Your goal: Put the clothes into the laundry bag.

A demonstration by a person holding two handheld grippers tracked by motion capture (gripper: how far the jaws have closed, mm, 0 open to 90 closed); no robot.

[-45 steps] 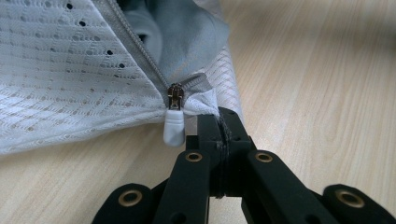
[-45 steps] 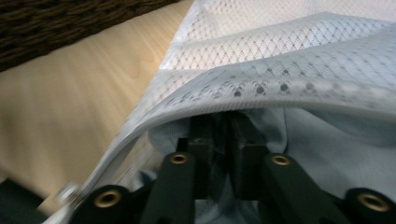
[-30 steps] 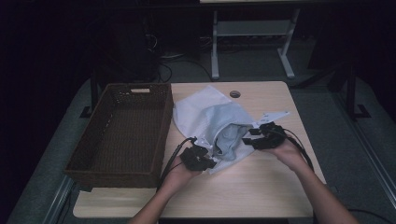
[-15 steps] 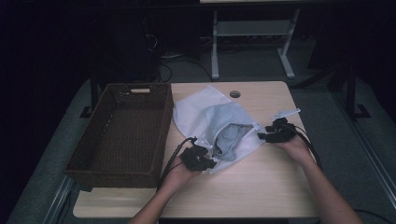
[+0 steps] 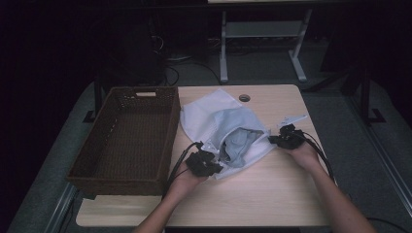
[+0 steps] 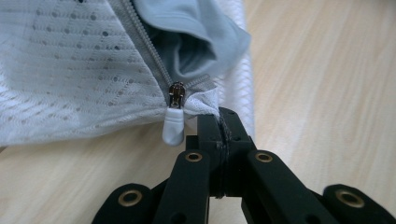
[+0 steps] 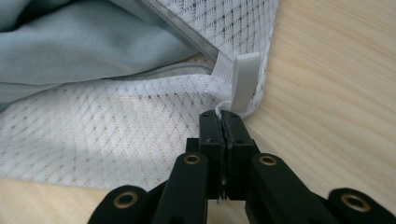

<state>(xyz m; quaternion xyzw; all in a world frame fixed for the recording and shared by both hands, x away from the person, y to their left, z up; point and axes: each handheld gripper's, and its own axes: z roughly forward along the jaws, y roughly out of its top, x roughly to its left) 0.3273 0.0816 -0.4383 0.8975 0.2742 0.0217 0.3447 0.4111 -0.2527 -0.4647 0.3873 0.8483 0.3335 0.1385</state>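
Nearest, the left gripper [image 5: 204, 163] pinches the mesh laundry bag [image 5: 214, 121] at its zipper slider [image 6: 176, 95]. At three o'clock, the right gripper [image 5: 286, 140] clamps the bag's opposite zipper end [image 7: 224, 70], likely stretching the mouth taut. The bag lies mid-table, grey garment [image 5: 238, 141] inside. At ten o'clock sits the wicker basket [image 5: 126, 136].

- Bare bench [image 5: 272, 194] lies open behind both sets of fingers, toward the person.
- The mesh bag [image 5: 214, 121] fills the room ahead of the fingers.
- A wicker basket [image 5: 127, 141] walls off the left fingers' outer side.
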